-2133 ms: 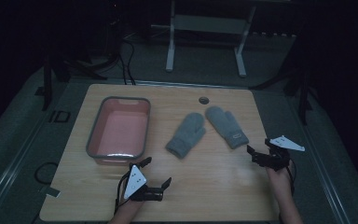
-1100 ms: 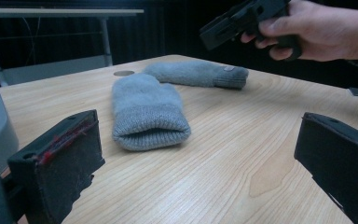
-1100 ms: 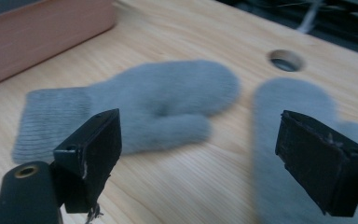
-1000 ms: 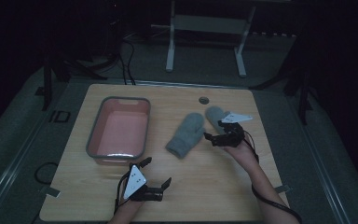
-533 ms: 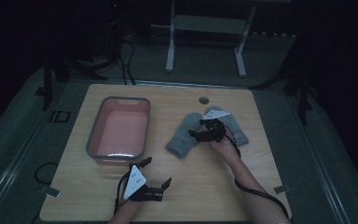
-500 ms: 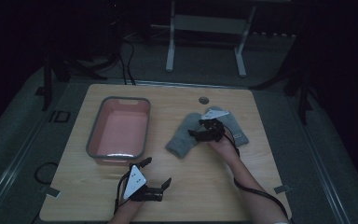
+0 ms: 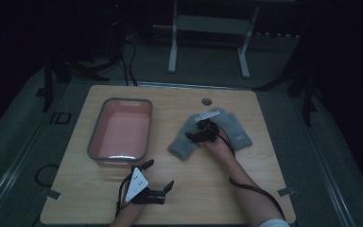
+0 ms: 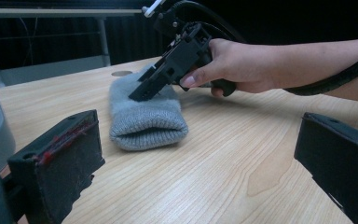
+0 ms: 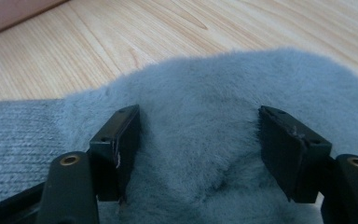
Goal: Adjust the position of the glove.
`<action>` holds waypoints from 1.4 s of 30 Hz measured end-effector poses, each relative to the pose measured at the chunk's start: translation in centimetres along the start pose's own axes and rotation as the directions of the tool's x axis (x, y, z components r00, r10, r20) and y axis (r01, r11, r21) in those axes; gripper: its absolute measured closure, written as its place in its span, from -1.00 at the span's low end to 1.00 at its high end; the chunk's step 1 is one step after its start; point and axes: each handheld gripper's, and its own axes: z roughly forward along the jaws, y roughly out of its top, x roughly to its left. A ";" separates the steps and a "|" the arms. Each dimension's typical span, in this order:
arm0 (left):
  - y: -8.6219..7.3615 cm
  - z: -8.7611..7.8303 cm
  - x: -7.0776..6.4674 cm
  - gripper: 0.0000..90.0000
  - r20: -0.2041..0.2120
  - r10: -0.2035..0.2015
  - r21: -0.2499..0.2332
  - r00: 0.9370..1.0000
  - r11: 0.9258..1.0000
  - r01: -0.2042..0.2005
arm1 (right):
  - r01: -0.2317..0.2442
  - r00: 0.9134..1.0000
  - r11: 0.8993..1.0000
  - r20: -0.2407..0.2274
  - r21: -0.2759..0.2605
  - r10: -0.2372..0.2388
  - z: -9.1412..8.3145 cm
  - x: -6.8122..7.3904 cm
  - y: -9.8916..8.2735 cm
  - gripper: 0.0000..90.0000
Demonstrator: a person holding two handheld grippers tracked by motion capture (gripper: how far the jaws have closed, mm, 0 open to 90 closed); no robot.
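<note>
The near grey mitten [image 7: 185, 141] lies flat mid-tabletop: soft, light, compressible. The right tool [image 7: 199, 134], jaws closing astride its fleecy body, not yet pinching, should gather a thick fold. The left tool [image 7: 157, 180] rests apart, holding nothing.

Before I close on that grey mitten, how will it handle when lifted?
The grey mitten is fuzzy knit lying flat, so it will probably sag limp on both sides of the right gripper. It looks light. Its fuzzy pile bulges between the open jaws, so expect a bunched fold rather than slipping.
</note>
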 end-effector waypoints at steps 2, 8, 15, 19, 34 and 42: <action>0.0 0.0 0.0 -0.98 0.000 0.000 0.000 1.000 1.000 0.000 | 0.009 1.000 1.000 0.010 0.008 -0.009 0.0 0.1 0.0 -0.22; 0.0 0.0 0.0 -0.98 -0.001 0.001 0.001 1.000 1.000 -0.001 | 0.005 1.000 1.000 0.004 0.007 -0.005 0.0 0.1 -0.1 0.11; 0.0 0.0 0.0 -0.98 0.000 0.001 0.001 1.000 1.000 -0.001 | 0.021 0.999 0.999 -0.043 0.024 -0.020 -0.5 0.3 0.4 0.67; 0.0 0.0 0.0 -0.98 0.000 0.001 0.000 1.000 1.000 -0.001 | 0.038 0.995 0.999 -0.093 0.034 -0.035 -1.2 0.4 0.8 0.75; 0.0 0.0 0.0 -0.98 -0.002 0.001 0.001 1.000 1.000 -0.001 | 0.160 0.949 0.987 -0.272 -0.014 -0.158 -6.0 0.8 0.0 0.77; 0.0 0.0 0.0 -0.98 -0.003 0.001 0.000 1.000 1.000 -0.001 | 0.265 0.875 0.964 -0.416 -0.014 -0.247 -7.3 1.8 -0.4 0.76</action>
